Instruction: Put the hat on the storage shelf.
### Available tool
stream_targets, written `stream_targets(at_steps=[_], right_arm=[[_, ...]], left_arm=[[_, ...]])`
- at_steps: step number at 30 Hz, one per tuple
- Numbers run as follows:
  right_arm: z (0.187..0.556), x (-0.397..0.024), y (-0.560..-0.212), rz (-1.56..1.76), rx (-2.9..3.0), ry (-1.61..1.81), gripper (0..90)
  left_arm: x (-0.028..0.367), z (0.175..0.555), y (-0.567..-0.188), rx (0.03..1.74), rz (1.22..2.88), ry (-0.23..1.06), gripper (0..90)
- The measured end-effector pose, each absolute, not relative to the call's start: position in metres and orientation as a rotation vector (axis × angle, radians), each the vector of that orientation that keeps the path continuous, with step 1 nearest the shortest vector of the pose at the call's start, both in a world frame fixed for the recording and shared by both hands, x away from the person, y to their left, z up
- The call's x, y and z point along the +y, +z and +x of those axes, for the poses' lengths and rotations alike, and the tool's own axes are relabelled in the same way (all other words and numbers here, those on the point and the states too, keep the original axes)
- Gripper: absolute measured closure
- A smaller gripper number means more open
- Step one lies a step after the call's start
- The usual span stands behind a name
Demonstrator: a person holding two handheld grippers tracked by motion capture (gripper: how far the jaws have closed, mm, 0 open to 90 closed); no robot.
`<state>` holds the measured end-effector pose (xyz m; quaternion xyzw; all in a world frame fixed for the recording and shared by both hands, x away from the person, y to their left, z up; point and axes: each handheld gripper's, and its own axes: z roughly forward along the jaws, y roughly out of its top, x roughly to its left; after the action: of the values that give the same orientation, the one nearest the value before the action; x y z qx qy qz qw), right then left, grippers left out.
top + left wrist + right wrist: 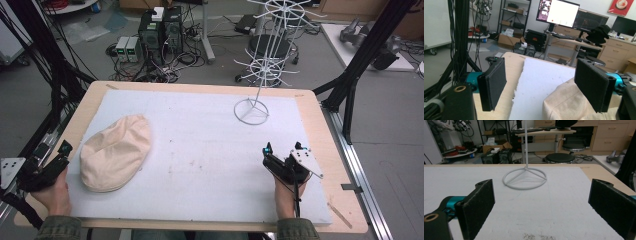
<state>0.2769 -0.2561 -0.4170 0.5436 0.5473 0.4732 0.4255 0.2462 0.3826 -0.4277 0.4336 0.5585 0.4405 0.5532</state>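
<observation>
Cream cap (116, 152) lies left of white wire rack (251, 111), both tools wide

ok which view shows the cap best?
The high view: the whole beige cap lies in plain sight on the white mat, near the left gripper. The left gripper view catches just one edge of it past the open jaws. The right gripper view looks toward the white wire rack instead.

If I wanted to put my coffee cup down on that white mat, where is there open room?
The widest bare stretch of the white mat lies between the cream cap and the right gripper, in front of the wire rack's ring base. The mat's left side is taken by the cap, with the left gripper beside it.
</observation>
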Motion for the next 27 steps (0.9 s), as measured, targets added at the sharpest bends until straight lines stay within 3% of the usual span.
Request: stream_targets(at_steps=[27], right_arm=[[0.276, -0.267, -0.424, 1.430, 1.294, 1.218, 5.9]], left_arm=[[0.383, 0.245, -0.427, 1.318, 1.022, 1.050, 25.7]])
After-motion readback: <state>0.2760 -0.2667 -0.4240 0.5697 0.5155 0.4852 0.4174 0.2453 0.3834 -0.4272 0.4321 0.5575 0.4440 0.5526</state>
